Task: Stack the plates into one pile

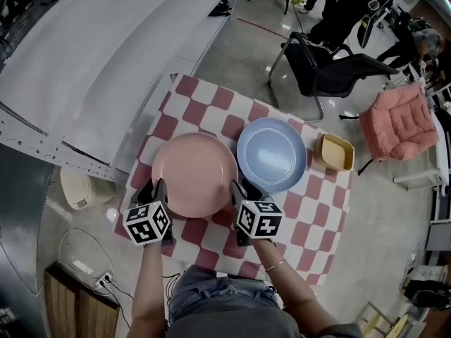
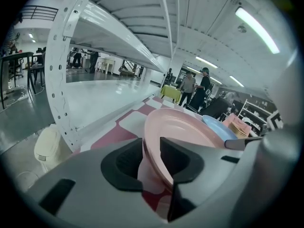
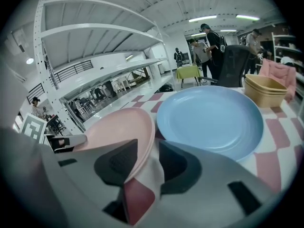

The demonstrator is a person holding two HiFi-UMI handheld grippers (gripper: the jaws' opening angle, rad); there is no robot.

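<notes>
A pink plate (image 1: 194, 174) lies on the checked tablecloth (image 1: 204, 97), touching a blue plate (image 1: 271, 153) to its right. My left gripper (image 1: 158, 186) is at the pink plate's near-left rim, my right gripper (image 1: 238, 187) at its near-right rim. In the left gripper view the pink plate's (image 2: 180, 127) rim runs between the jaws of the left gripper (image 2: 151, 156) with a small gap at the pads. In the right gripper view the rim of the pink plate (image 3: 118, 127) sits by one pad of the right gripper (image 3: 147, 158), and cloth shows in the gap. The blue plate (image 3: 211, 118) lies just beyond.
Yellow bowls (image 1: 335, 152) stand right of the blue plate near the table's edge. A white shelf frame (image 1: 91, 62) runs along the left. A black chair (image 1: 331, 65) and a pink cushioned chair (image 1: 402, 122) stand beyond. People stand at the far end.
</notes>
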